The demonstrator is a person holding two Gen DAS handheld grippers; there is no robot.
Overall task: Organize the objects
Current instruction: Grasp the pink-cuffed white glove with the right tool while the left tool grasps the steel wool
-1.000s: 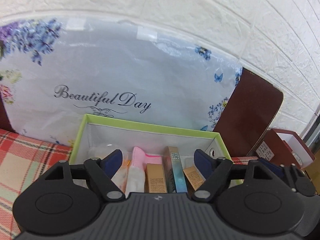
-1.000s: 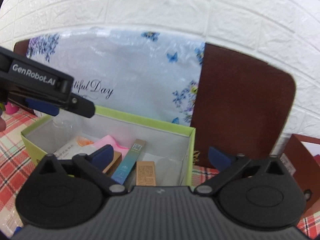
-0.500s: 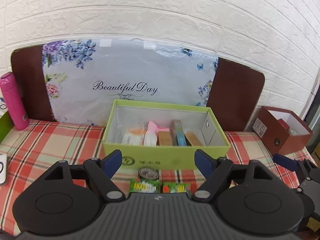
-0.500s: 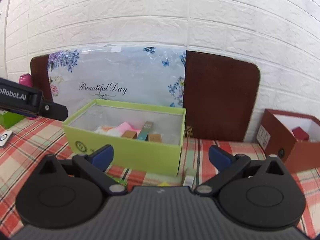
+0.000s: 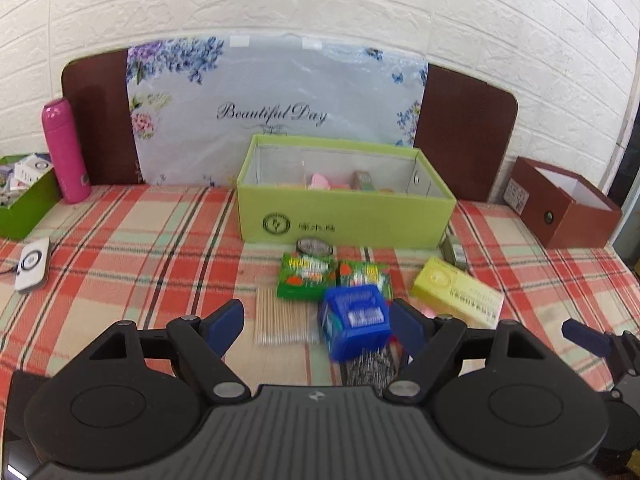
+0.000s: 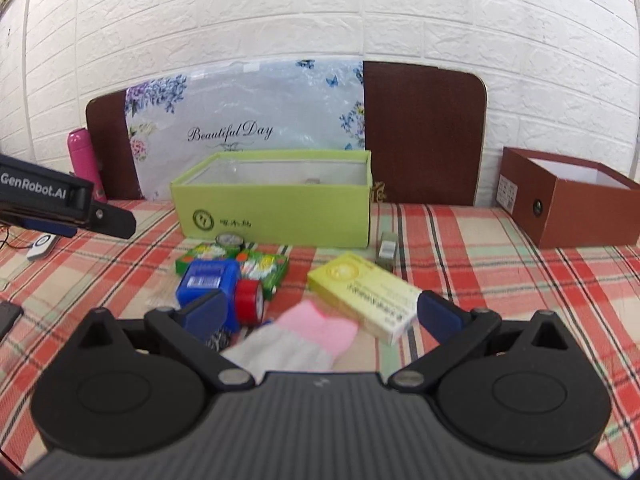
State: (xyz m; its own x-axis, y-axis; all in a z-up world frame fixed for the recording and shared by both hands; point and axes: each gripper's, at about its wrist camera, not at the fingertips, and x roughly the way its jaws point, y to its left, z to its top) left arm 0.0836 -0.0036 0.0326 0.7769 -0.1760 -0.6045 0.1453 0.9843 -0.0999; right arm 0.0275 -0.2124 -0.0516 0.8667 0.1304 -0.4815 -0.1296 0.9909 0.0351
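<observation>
A green box (image 5: 344,216) (image 6: 276,212) stands mid-table with several small items inside. In front of it lies a pile: two green packets (image 5: 306,276) (image 6: 260,266), a blue box (image 5: 354,322) (image 6: 208,280), a bundle of wooden sticks (image 5: 280,322), a yellow carton (image 5: 456,292) (image 6: 364,292), a red tape roll (image 6: 249,300) and a pink-and-white sock (image 6: 304,338). My left gripper (image 5: 318,320) hangs open above the near side of the pile, nothing between its pads. My right gripper (image 6: 318,312) is open too, over the sock and carton.
A brown box (image 5: 564,208) (image 6: 568,200) sits at the right. A pink bottle (image 5: 66,152) and another green box (image 5: 24,196) are at the left, a white device (image 5: 34,264) near them. A floral board (image 5: 276,108) leans on the brick wall behind the plaid cloth (image 5: 140,248).
Both grippers have pulled back from over the green box toward the table's near side. The pile in front of the box has come into view. Both stayed open and empty.
</observation>
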